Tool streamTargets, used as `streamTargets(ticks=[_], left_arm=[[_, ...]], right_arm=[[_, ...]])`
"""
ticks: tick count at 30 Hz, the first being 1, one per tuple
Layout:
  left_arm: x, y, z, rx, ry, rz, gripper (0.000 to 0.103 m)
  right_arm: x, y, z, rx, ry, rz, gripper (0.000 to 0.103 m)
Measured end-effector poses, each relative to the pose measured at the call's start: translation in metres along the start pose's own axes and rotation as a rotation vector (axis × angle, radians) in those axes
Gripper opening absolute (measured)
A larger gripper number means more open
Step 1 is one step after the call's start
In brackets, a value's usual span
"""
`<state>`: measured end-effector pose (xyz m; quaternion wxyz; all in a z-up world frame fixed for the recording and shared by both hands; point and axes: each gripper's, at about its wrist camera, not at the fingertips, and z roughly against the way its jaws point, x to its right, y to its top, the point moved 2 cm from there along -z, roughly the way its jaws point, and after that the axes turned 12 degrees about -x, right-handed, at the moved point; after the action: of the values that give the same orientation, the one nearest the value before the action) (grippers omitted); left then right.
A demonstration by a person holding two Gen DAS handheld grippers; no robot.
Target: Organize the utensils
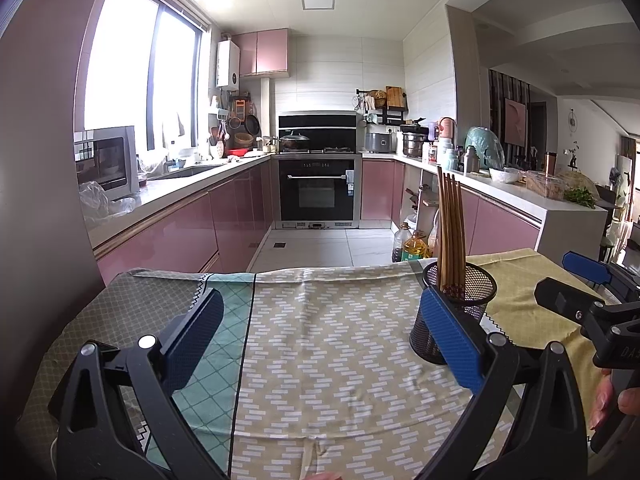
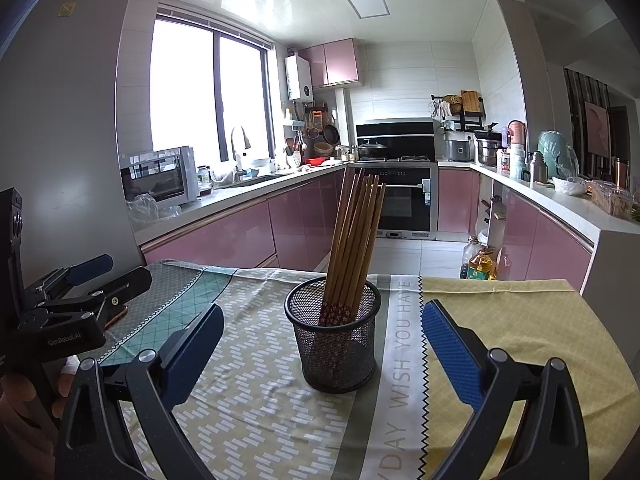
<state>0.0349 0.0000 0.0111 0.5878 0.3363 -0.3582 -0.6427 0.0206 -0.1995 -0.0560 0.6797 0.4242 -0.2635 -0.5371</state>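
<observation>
A black mesh cup (image 2: 334,340) stands upright on the patterned tablecloth (image 2: 256,392). Several brown wooden chopsticks (image 2: 354,240) stand in it, leaning back and right. My right gripper (image 2: 322,328) is open and empty, with the cup just ahead between its blue pads (image 2: 452,356). In the left wrist view the cup (image 1: 456,308) with the chopsticks (image 1: 450,232) sits at the right, just behind the right pad (image 1: 450,336). My left gripper (image 1: 320,320) is open and empty over the cloth. Each gripper shows at the edge of the other's view.
The table's far edge (image 1: 320,272) drops to a tiled kitchen floor. Oil bottles (image 1: 412,246) stand on the floor beyond the table. Pink cabinets and worktops run along both sides, with an oven (image 1: 318,188) at the back.
</observation>
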Motion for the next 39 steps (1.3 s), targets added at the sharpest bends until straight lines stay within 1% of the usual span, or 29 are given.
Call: streamTargets(ticks=[39], left_arm=[[0.0010,-0.0007,0.0006,-0.001,-0.002,-0.001,0.097]], right_arm=[[-0.0001,0.0035,0.0046,0.008,0.002,-0.002,0.096]])
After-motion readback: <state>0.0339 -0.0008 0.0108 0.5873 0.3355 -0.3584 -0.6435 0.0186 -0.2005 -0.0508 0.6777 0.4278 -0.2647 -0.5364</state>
